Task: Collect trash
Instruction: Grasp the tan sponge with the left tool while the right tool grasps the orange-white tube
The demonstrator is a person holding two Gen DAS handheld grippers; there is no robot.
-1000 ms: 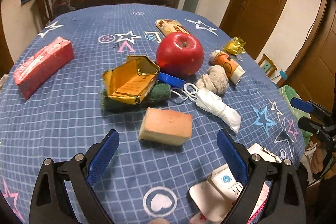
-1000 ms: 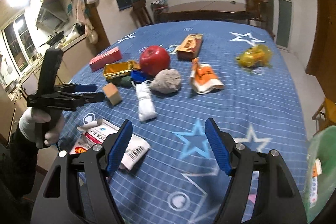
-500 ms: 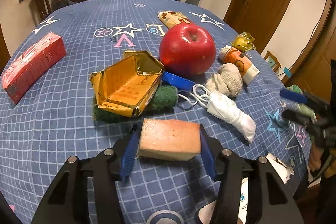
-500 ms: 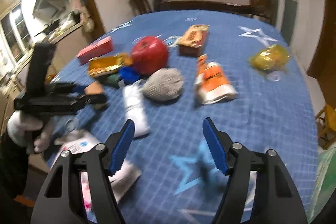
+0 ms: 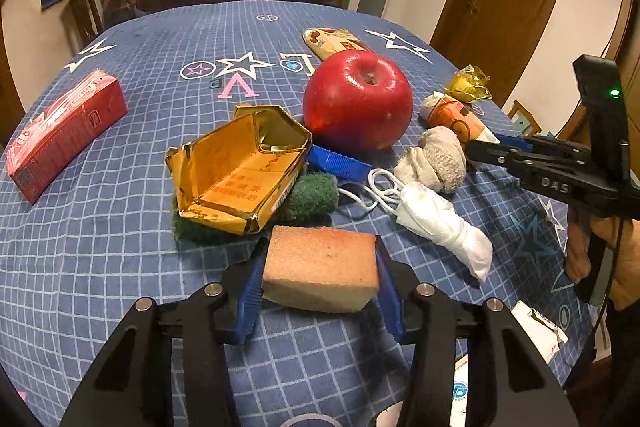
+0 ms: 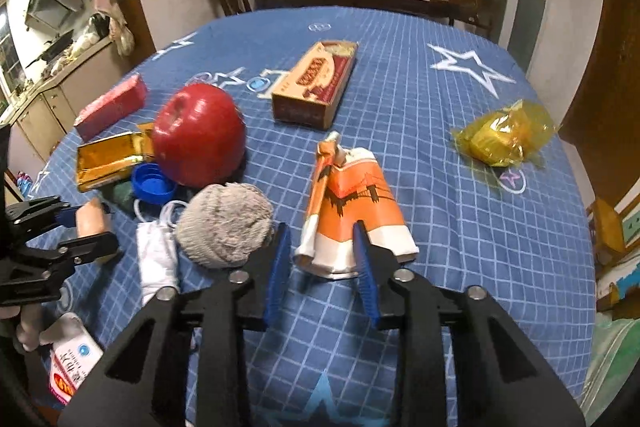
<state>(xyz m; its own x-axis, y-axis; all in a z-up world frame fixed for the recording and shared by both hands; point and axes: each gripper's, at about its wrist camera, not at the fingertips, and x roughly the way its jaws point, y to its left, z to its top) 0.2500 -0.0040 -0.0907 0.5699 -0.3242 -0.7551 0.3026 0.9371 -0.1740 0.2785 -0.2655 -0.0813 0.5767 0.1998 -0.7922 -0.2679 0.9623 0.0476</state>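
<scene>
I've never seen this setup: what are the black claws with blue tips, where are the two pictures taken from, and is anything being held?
A person holds one two-finger tool in each hand, with a camera looking along its fingers. The left gripper has just closed on the orange sponge. The right gripper has just closed round the crumpled orange-and-white carton. On the blue tablecloth lie a red apple, gold box, red box and a white mask.

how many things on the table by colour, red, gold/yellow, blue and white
red: 2, apple, red box
gold/yellow: 2, gold foil box, yellow wrapper
blue: 1, bottle cap
white: 1, knotted white bundle
total: 6
</scene>
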